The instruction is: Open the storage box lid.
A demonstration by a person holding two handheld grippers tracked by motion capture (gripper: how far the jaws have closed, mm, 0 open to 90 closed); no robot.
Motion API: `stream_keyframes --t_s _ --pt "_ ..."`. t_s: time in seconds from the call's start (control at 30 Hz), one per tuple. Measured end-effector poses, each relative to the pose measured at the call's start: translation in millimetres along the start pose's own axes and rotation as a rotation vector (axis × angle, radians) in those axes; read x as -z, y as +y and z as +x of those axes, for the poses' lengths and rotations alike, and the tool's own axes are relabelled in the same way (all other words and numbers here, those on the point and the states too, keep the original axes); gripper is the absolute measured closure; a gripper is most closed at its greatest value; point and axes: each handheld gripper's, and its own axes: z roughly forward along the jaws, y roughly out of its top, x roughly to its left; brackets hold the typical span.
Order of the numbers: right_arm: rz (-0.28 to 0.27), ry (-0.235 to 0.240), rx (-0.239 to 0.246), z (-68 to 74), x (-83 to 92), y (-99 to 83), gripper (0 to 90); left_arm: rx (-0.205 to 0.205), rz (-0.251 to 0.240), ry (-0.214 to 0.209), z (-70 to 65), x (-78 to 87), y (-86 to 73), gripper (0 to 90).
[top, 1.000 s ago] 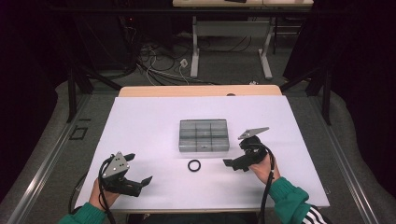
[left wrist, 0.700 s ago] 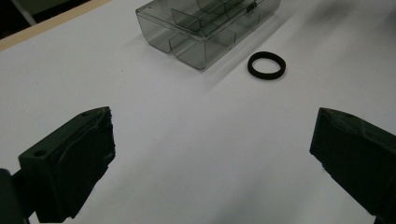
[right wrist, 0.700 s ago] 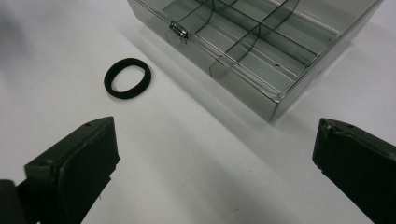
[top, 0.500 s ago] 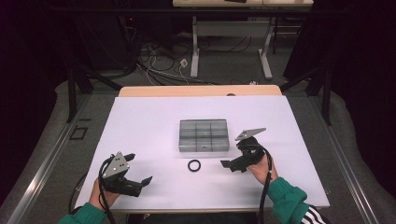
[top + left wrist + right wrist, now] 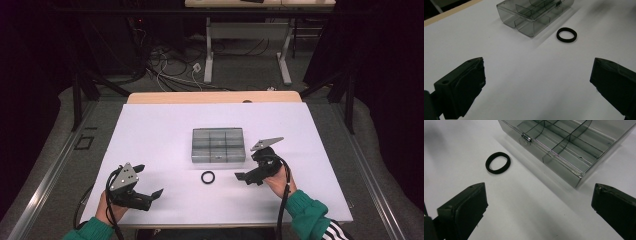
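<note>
A small black ring [image 5: 208, 177] lies flat on the white table [image 5: 160, 130], just in front of a clear grey compartment box [image 5: 218, 145] with its lid shut. My right gripper [image 5: 248, 167] is open, low over the table to the right of the ring, jaws pointing left. In the right gripper view the ring [image 5: 498, 162] lies ahead to the left and the box [image 5: 569, 142] ahead to the right of the open gripper [image 5: 539, 210]. My left gripper [image 5: 148, 180] is open near the front left. Its own view shows the ring [image 5: 566, 34] and box [image 5: 534, 12] far beyond the gripper [image 5: 537, 85].
A wooden strip [image 5: 215, 97] runs along the table's far edge. Beyond it the floor holds cables [image 5: 170, 65] and a desk frame [image 5: 245, 45]. Black stand legs [image 5: 80, 90] flank the table on both sides.
My right gripper has edged slightly left toward the ring. The left gripper, ring and box have not moved.
</note>
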Motion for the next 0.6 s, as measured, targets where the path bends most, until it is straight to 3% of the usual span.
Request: stream_keyframes --t_s 0.6 --pt "0.017 0.028 0.016 11.1 -3.8 3.1 0.0 -0.005 -0.006 0.007 -0.6 0.6 -0.1 0.0"
